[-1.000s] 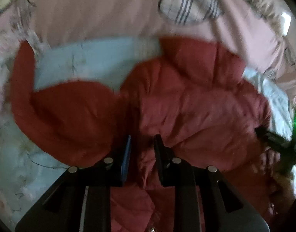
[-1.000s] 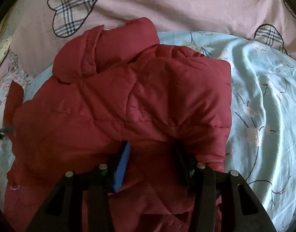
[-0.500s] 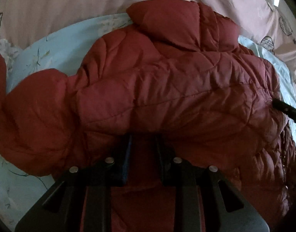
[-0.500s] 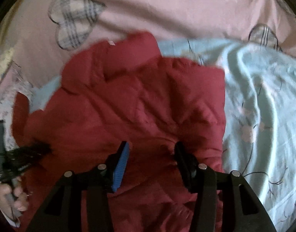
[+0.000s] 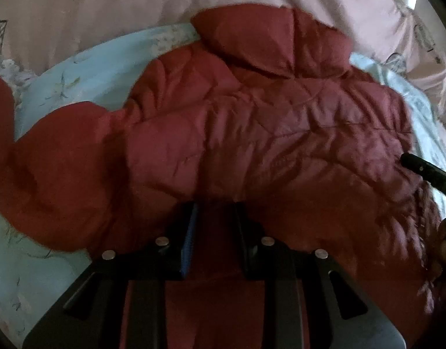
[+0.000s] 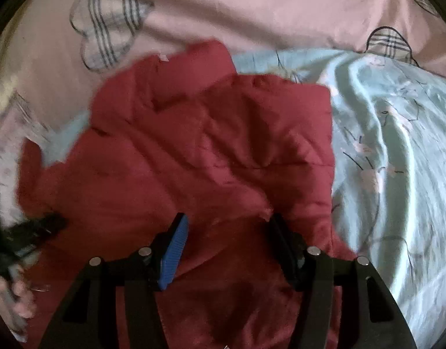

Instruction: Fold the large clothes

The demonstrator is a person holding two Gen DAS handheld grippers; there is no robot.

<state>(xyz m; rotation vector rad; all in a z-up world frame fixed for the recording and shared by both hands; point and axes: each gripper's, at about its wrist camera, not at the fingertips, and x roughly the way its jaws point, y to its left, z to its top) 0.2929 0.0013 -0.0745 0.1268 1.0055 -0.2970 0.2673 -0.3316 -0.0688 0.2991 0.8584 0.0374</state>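
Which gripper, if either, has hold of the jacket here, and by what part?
The left gripper pinches a raised fold of the red jacket along its near edge. The right gripper is open over the jacket, gripping nothing.

Red quilted jacket point(image 5: 252, 133) on seemingly pale-blue floral bedsheet point(image 6: 397, 151)

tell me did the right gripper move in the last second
Yes. The right gripper drew back toward the person: the plaid heart on the pink cover sits lower and smaller.

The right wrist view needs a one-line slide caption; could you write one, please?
Right gripper open over a red puffer jacket on a pale blue floral sheet.
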